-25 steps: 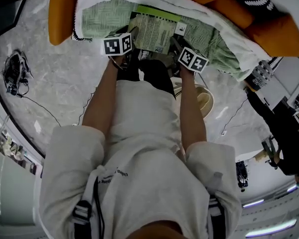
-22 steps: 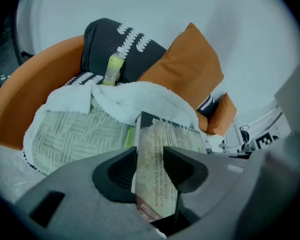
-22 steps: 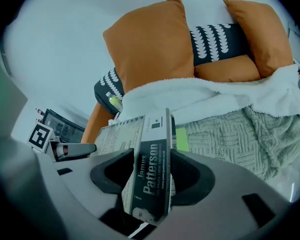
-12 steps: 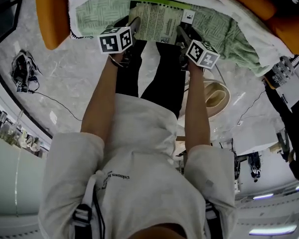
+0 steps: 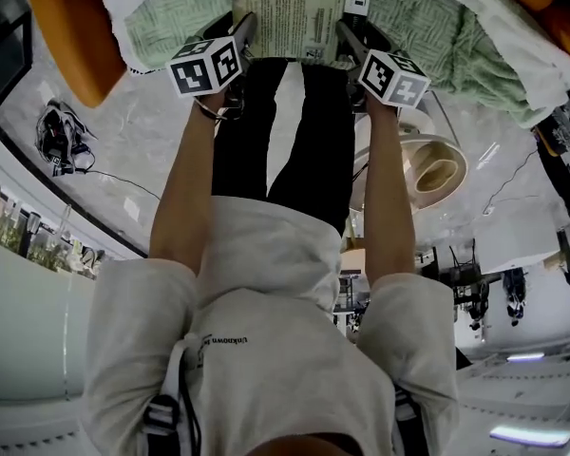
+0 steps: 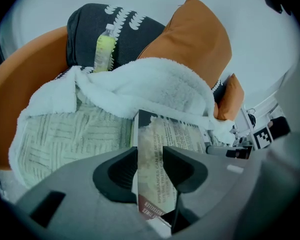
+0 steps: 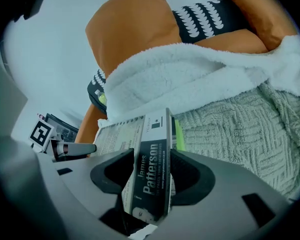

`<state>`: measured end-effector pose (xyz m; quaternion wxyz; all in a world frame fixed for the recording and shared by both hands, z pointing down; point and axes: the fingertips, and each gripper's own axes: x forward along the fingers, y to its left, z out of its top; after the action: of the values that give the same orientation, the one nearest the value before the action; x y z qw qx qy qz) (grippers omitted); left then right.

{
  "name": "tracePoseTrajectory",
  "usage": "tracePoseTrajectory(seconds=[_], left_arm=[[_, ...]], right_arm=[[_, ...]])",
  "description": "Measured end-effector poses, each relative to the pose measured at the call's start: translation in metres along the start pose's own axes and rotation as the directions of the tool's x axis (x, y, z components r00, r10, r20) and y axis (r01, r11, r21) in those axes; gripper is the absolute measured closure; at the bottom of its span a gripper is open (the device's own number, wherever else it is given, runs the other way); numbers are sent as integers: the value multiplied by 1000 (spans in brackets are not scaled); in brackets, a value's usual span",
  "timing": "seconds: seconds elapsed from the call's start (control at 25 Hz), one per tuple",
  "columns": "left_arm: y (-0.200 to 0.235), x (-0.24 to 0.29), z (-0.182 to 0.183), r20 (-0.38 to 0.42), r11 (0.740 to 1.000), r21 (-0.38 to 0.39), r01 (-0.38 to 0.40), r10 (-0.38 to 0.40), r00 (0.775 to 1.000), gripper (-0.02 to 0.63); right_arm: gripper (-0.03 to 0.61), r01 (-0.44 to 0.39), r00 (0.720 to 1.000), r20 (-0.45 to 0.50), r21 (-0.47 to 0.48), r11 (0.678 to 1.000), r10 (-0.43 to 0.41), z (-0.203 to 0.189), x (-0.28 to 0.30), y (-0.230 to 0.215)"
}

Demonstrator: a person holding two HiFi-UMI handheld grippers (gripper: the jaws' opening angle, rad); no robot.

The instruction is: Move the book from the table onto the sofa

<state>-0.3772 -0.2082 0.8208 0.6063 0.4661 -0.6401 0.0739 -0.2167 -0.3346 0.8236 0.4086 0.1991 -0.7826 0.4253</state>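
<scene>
The left gripper (image 6: pixel 151 170) and the right gripper (image 7: pixel 149 176) are seen clamped on a black-spined paperback book (image 5: pixel 299 17), with the left fingers (image 6: pixel 118 174) pressed on its open edge and the right fingers (image 7: pixel 194 178) on its spine side. The book is held flat between them, just over a pale green woven blanket with white fleece lining (image 6: pixel 65 139) that is spread on an orange sofa (image 6: pixel 20 89); contact with the blanket cannot be told. Behind are propped an orange cushion (image 6: pixel 190 39) and a dark cushion patterned in white (image 6: pixel 135 26), against which a yellow-green plastic bottle (image 6: pixel 104 49) is laid.
</scene>
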Motion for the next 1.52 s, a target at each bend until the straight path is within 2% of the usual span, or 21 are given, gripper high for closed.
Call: tracePoseTrajectory(seconds=[0.24, 0.44, 1.52], left_arm=[[9, 15, -3, -40, 1000, -8, -14, 13, 999, 445], [11, 22, -11, -71, 999, 30, -23, 26, 997, 445], [13, 41, -8, -112, 998, 52, -28, 34, 993, 445]], right_arm=[[354, -1, 999, -41, -67, 998, -2, 2, 16, -5], [354, 0, 997, -73, -119, 993, -9, 3, 23, -10], [354, -6, 996, -84, 6, 1000, 6, -8, 34, -22]])
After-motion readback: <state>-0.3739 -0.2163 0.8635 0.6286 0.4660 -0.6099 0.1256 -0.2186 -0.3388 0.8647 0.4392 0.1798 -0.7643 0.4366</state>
